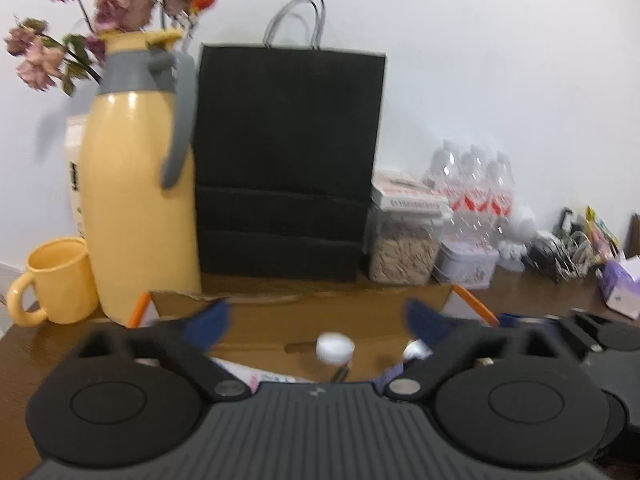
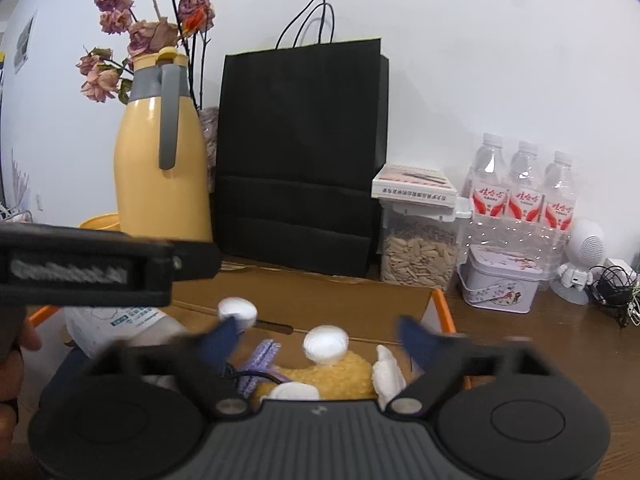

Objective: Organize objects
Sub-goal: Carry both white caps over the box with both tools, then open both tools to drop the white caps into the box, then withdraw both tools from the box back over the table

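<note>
White wall behind; brown wooden table (image 2: 540, 344) carrying all items. Black paper bag (image 2: 300, 160), upright against the wall, straight ahead of both tools, the largest item. Yellow thermos jug (image 2: 160, 168) with grey handle, ahead and left of the tools, touching or just beside the bag; dried pink flowers (image 2: 132, 36) rise behind it. Open cardboard box (image 2: 320, 300) with orange-edged flaps, directly under and ahead of both sets of fingertips, between the tools and the bag; it holds the task's items: a white-capped bottle (image 2: 325, 344), a second white cap (image 2: 237, 312), a yellow textured piece (image 2: 344, 372), a purple woven item (image 2: 260, 360), a printed white packet (image 2: 116, 324). Three water bottles (image 2: 524, 188), ahead and right, near the wall. Clear jar of seeds (image 2: 418, 252) with a flat carton on its lid, just right of the bag. Yellow mug (image 1: 56, 280), far left, beside the jug. Small printed tin (image 2: 498, 280), right of the jar. White round-headed figurine (image 2: 580, 256), far right. Left gripper (image 1: 320, 326): jaws spread wide, nothing between them. Right gripper (image 2: 320, 338): jaws likewise wide apart, gripping nothing; the left tool's body crosses its left side, hiding part of the box.
</note>
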Demonstrator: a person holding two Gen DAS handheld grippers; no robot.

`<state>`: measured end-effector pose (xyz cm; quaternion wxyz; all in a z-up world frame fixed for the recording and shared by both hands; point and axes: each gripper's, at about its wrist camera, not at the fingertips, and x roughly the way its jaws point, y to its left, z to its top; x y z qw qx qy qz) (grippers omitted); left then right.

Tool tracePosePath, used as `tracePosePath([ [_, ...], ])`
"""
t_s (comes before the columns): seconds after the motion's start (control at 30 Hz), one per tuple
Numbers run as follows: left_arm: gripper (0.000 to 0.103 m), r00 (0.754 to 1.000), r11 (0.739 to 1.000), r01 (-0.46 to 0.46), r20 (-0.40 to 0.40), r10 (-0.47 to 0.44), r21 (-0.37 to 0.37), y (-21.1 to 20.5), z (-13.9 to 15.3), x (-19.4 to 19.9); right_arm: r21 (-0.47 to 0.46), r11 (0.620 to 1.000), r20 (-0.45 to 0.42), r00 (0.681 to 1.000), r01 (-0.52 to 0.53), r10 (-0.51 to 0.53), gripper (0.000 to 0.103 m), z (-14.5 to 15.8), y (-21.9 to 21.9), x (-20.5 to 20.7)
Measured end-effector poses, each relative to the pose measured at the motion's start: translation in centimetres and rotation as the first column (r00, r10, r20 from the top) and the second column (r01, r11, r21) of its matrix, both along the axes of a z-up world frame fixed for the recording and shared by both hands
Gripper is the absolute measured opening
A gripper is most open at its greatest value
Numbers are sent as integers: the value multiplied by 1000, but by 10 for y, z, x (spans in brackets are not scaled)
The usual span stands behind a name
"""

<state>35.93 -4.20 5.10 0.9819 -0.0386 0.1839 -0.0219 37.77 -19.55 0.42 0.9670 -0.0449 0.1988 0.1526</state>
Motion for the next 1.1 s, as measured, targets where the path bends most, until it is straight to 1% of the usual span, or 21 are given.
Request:
tracePosePath([
  [0.07,103,1000,1000,-20,23,20,7,0,2,-4,4,1000,3,1000,0,0,103,1,-1,-1],
  [0.3,103,1000,1000,-5,15,5,25,-4,2,-6,8,1000,-5,1000,-11,11,103,3,0,-3],
  [0.47,103,1000,1000,-7,-2,7,13,-2,-1,-8,13,1000,-22,1000,-15,15,103,1,0,-4],
  [0.57,103,999,1000,-30,-11,30,0,0,-3,-13,-6,1000,-20,1000,-9,9,103,0,0,-10],
  [0.7,103,999,999,-43,-6,43,-7,3,-3,-29,-39,999,-6,1000,2,-2,103,-1,-4,-26],
  [0.93,103,999,999,-45,22,45,-11,8,-1,-70,-65,997,14,999,30,-29,103,-2,-14,-67],
  [1.1,103,1000,1000,-22,12,22,-9,7,-7,-95,-83,995,13,999,50,-49,103,-10,-17,-96],
])
